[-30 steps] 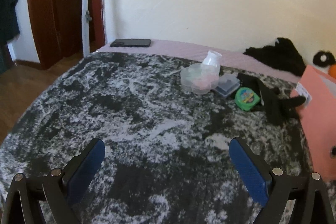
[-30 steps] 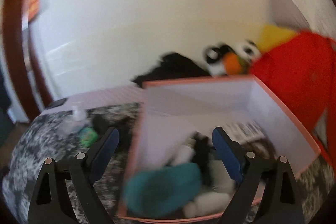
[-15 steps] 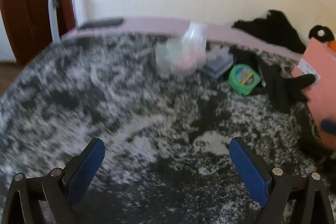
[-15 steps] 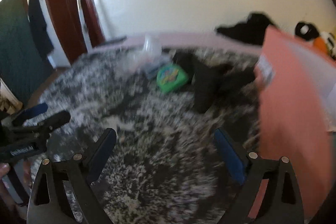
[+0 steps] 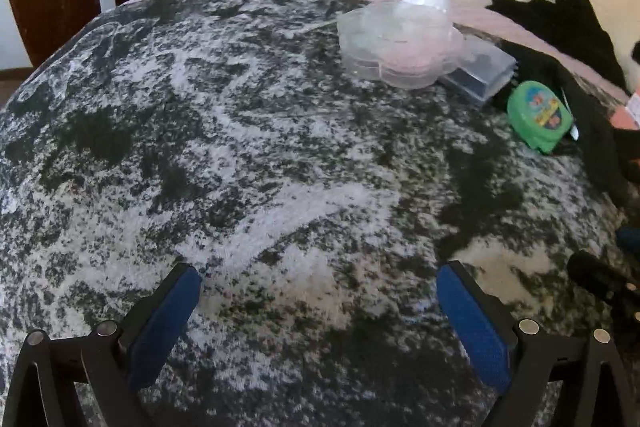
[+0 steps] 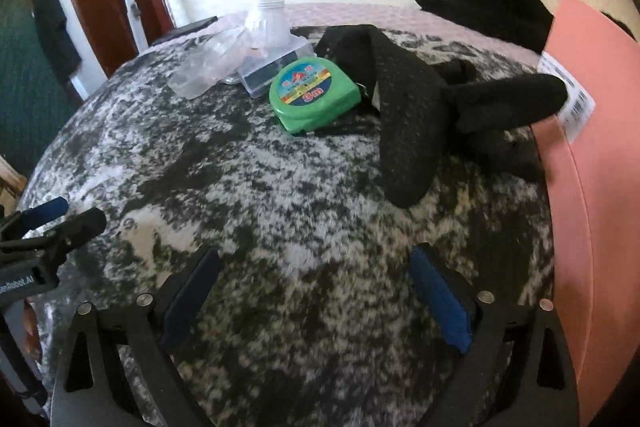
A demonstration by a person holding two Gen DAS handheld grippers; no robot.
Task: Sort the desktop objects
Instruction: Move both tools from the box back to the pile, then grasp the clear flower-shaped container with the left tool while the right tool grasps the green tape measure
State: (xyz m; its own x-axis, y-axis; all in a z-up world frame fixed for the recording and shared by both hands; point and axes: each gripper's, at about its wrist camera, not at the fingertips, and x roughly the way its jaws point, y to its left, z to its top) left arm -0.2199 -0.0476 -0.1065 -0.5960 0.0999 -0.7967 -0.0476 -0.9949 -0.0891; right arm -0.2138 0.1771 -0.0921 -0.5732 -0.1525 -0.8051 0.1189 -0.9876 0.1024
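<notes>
Both tongs are spread wide and carry nothing. The tape measure point(image 6: 314, 93) lies flat on the blanket point(image 6: 280, 187), ahead of the right tongs point(image 6: 316, 297) and slightly left; the left tongs point(image 5: 318, 311) are farther off.

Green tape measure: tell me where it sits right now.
The green tape measure lies on the mottled blanket, centre-far in the right wrist view, between the clear plastic boxes to its left and the black glove to its right.
</notes>
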